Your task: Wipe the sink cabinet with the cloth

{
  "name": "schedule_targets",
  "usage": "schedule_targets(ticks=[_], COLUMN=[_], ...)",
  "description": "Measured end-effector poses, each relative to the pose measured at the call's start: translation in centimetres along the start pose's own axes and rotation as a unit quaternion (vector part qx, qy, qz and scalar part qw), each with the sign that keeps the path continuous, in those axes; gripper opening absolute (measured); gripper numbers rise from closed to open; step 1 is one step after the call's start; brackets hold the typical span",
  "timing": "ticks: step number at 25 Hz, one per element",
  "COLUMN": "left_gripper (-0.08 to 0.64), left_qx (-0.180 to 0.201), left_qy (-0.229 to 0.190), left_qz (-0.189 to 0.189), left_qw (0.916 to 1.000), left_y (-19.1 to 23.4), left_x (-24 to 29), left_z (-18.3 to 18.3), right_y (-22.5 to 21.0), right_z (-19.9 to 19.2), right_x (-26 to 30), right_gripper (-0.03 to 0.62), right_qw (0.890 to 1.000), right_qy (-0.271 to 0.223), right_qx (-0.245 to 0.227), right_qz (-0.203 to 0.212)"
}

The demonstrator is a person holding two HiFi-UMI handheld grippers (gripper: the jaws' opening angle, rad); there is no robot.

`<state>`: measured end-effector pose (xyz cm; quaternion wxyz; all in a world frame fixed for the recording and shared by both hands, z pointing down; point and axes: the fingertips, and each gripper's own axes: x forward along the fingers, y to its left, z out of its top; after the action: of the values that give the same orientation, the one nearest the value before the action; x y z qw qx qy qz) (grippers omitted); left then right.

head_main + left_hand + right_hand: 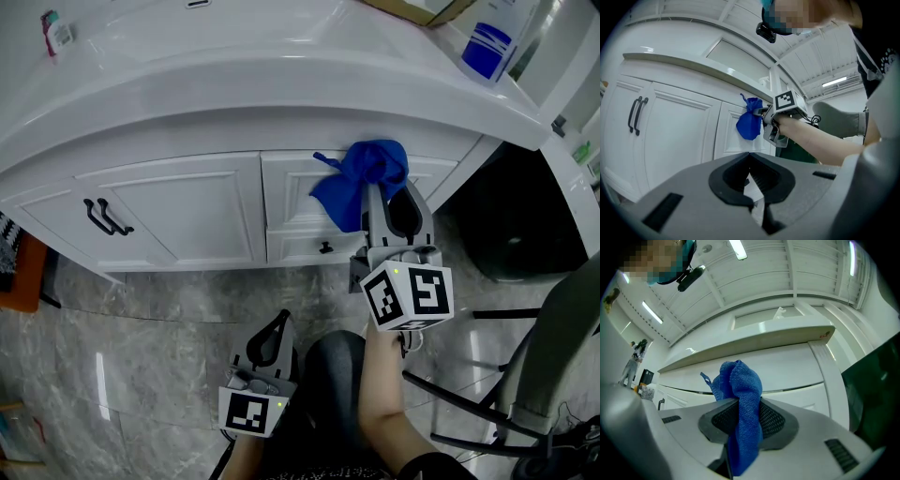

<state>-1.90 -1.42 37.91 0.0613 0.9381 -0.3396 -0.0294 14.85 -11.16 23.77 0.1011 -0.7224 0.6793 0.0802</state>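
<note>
- Pinches blue cloth [361,183] in right gripper [392,208], bunched up at sink cabinet [169,216] drawer front.
- Holds left gripper [278,323] low over tiled floor [141,319], jaws pressed together, empty.

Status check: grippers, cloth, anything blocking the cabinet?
Right gripper shut on blue cloth, up at cabinet drawer front. Left gripper shut, empty, hanging low. Nothing blocking.

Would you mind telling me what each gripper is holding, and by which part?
The right gripper pinches the blue cloth across its bunched middle, one end bulging past the jaws, the other trailing back between them. The left gripper holds nothing.
</note>
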Motion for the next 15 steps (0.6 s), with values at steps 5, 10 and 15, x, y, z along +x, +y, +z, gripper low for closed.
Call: schedule_targets(ticks=[5, 10, 15], left_gripper=[0.003, 0.003, 0.003], left_qx=[-0.001, -0.001, -0.001], left_qy=[0.000, 0.003, 0.007], left_qz=[0.004, 0.001, -0.001], left_qw=[1.0000, 1.0000, 1.0000], left_y=[0.1, -0.2, -0.4], left_x=[0.0, 0.2, 0.2], left_z=[0.0, -0.2, -0.5], right_y=[-1.6, -2.4, -3.5], right_z=[0.0, 0.1, 0.2], right_x=[-0.4, -0.5, -0.8], right_gripper=[0.117, 0.117, 0.117], right_qw=[1.000, 1.000, 1.000], right_qy=[-0.002, -0.002, -0.002], right_qx=[0.004, 0.000, -0.007], right_qz=[-0.015, -0.020, -0.028])
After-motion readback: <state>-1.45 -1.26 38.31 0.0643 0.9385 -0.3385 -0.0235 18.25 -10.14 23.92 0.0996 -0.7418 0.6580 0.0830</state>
